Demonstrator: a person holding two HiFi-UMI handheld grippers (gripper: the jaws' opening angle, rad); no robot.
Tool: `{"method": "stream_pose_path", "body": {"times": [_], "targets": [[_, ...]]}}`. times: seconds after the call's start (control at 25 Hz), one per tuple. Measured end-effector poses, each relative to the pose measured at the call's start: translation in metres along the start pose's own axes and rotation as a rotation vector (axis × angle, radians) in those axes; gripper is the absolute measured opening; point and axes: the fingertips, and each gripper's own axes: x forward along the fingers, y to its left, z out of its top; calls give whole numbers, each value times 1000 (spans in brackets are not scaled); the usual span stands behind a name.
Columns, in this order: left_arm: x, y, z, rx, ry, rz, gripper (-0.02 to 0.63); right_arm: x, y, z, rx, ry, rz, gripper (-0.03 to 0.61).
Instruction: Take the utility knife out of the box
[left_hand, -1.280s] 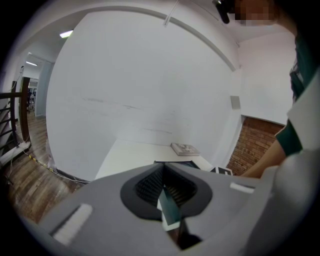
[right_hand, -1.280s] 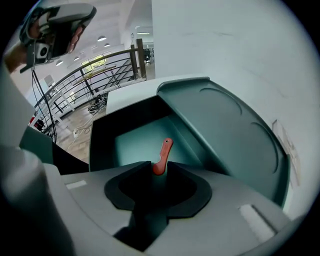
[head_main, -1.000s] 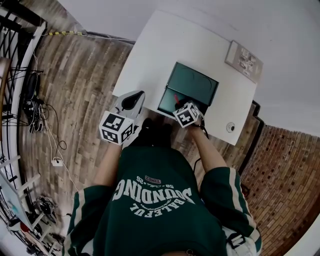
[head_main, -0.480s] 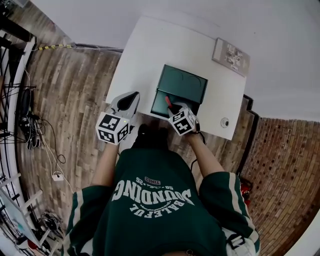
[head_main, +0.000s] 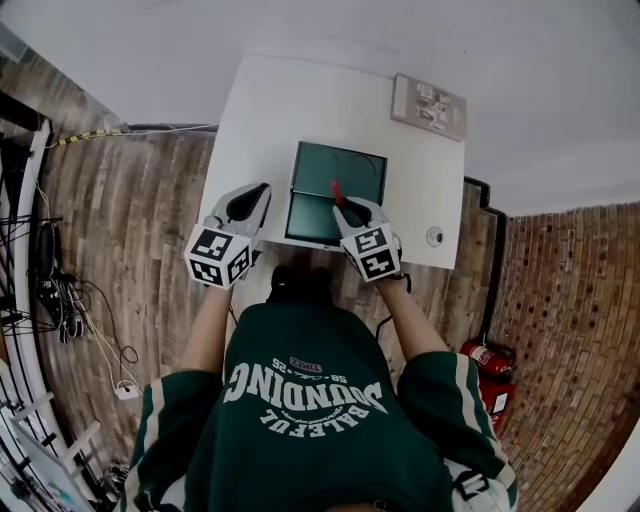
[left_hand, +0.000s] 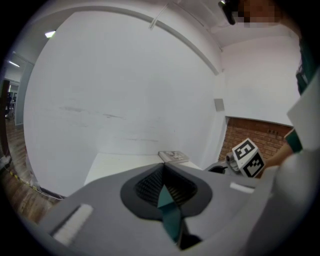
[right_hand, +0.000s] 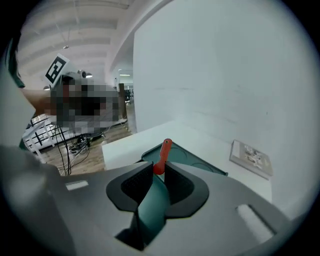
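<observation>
A dark green box (head_main: 336, 172) lies open on the white table (head_main: 260, 110), close to its near edge. My right gripper (head_main: 347, 208) hangs over the box's near right part, shut on a red utility knife (head_main: 336, 191). In the right gripper view the red utility knife (right_hand: 162, 155) sticks up and forward out of my right gripper (right_hand: 156, 172), with the green box (right_hand: 192, 158) beyond it. My left gripper (head_main: 257, 193) hovers at the table's near edge, left of the box. In its own view my left gripper (left_hand: 161, 174) is shut, with nothing between the pads.
A grey switch panel (head_main: 429, 105) lies at the table's far right corner, and a small round object (head_main: 433, 236) sits near its right front corner. A red fire extinguisher (head_main: 487, 358) stands on the wooden floor at right. Cables (head_main: 70, 300) trail at left.
My right gripper has risen with the red knife, which now stands higher over the box. The left gripper has stayed by the table edge. The head camera has shifted.
</observation>
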Motion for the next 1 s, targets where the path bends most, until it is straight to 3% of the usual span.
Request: {"method": "stream_pose_path", "body": {"times": [0.28,0.56,1.0], "targets": [[20,-11,23,64,-16,-59,51,-44,-30,45,62,-159,-94,74],[35,-19,40,75,-41,-84,51,-93,-56,79,111,-318,-183,73],[46,-31,41,84,-33,-111,51,-111,-66,70,144,-336,-219,72]]}}
